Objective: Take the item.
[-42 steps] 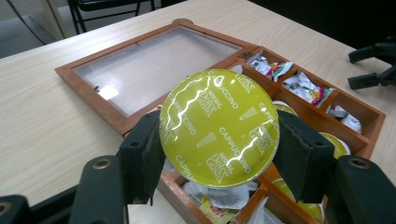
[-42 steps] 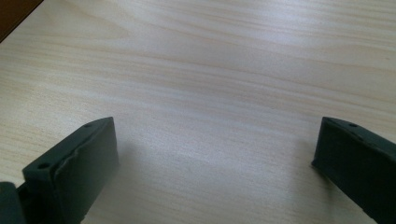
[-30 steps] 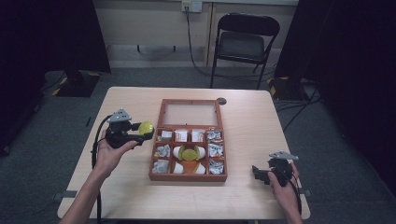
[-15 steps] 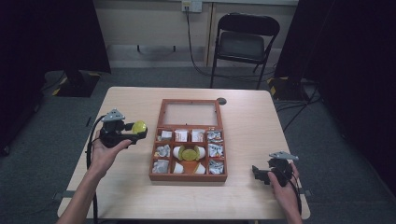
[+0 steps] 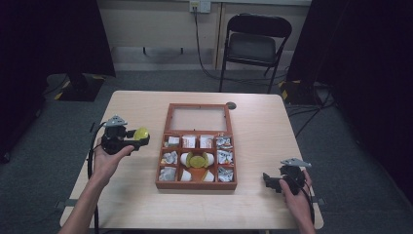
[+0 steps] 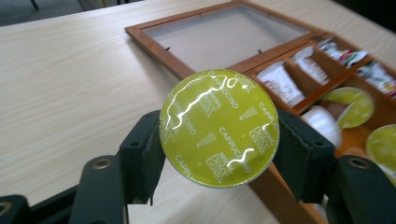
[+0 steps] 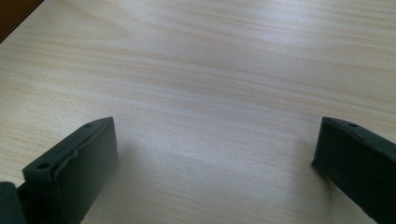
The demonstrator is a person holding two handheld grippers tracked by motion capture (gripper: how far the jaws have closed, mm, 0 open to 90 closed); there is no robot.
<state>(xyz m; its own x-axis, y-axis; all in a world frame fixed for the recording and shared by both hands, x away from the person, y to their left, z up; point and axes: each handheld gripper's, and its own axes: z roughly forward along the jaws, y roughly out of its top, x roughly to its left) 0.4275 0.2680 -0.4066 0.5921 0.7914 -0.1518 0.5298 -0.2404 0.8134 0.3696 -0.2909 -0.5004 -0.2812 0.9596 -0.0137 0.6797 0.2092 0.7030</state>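
While the left tool (image 6: 219, 154) pinches the yellow-green capsule (image 6: 219, 128) by its rim, left of the wooden box (image 5: 197, 184), the capsule hangs above the surface (image 5: 136, 204). Near the surface's right edge, the right tool (image 7: 215, 163) rests with jaws spread, nothing between them.

A glossy foil-topped capsule (image 6: 219, 127), a matt pale wooden table (image 6: 70, 84), and a smooth reddish wooden box (image 6: 187, 70).

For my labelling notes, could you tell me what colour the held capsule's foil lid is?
Yellow-green with white lettering; the capsule shows best in the left gripper view.
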